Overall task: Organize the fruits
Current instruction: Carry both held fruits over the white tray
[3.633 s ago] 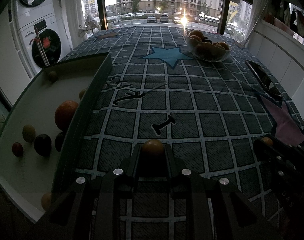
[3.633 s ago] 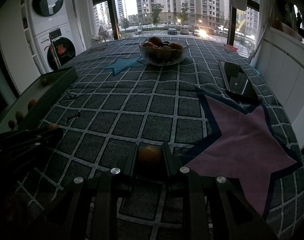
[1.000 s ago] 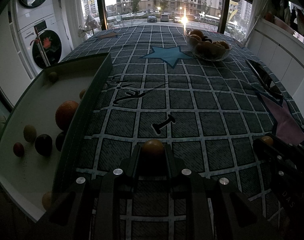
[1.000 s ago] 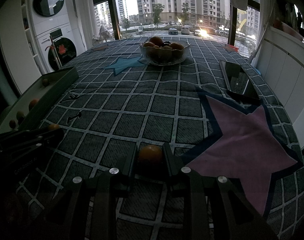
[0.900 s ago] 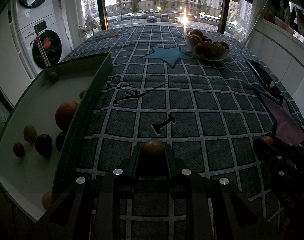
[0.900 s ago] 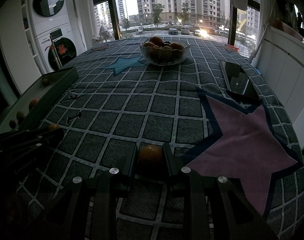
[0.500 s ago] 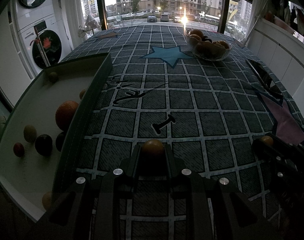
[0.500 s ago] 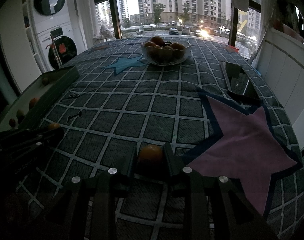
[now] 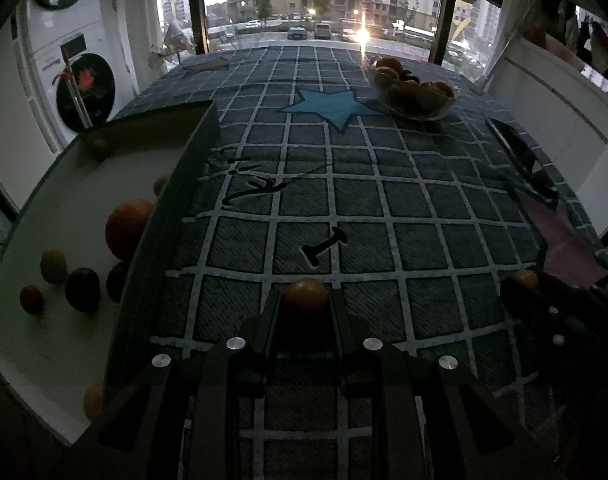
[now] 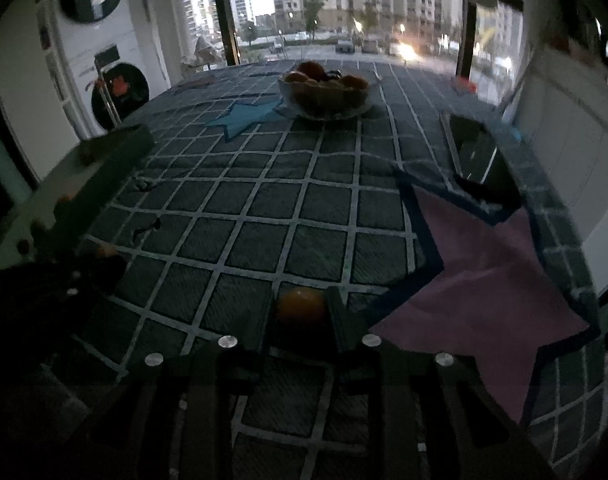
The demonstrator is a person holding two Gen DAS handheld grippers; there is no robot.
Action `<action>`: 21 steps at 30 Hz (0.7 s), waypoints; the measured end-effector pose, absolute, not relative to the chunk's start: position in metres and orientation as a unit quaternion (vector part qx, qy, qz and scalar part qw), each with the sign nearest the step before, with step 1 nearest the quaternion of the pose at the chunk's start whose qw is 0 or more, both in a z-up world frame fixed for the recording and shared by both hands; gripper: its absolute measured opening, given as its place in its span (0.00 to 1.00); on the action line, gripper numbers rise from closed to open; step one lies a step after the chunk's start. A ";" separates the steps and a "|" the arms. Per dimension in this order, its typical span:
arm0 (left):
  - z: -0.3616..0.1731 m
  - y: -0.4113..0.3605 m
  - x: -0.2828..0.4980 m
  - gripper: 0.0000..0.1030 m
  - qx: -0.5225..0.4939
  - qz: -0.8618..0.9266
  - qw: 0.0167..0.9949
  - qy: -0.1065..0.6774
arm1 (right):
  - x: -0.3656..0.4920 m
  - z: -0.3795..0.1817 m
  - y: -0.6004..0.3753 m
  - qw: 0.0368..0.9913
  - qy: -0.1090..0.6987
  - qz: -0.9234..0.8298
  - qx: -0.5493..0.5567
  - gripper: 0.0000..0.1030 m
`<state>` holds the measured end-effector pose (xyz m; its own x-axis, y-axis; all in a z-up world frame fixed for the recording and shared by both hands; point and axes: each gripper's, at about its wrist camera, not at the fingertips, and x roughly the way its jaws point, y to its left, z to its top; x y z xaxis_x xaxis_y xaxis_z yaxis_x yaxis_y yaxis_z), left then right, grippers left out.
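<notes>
Left wrist view: no legible writing on the tablecloth.

The right tool, clamped on its small orange fruit, has tilted slightly, blurring its view.

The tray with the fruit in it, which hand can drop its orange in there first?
Probably the left gripper: the tray lies right beside it. The right gripper is farther over, near the pink star.
</notes>
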<state>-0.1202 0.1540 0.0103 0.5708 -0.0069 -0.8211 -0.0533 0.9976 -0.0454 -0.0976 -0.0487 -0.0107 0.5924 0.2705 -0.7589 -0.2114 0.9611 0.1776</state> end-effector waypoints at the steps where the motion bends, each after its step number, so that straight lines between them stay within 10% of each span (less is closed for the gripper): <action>1: 0.011 0.156 -0.121 0.22 -0.041 0.007 0.885 0.464 | -0.095 -0.010 -0.058 0.886 0.439 0.142 0.055 0.26; 21: 0.059 0.294 -0.134 0.22 -0.084 0.110 0.896 0.421 | -0.046 0.054 0.085 0.823 0.476 0.306 0.055 0.26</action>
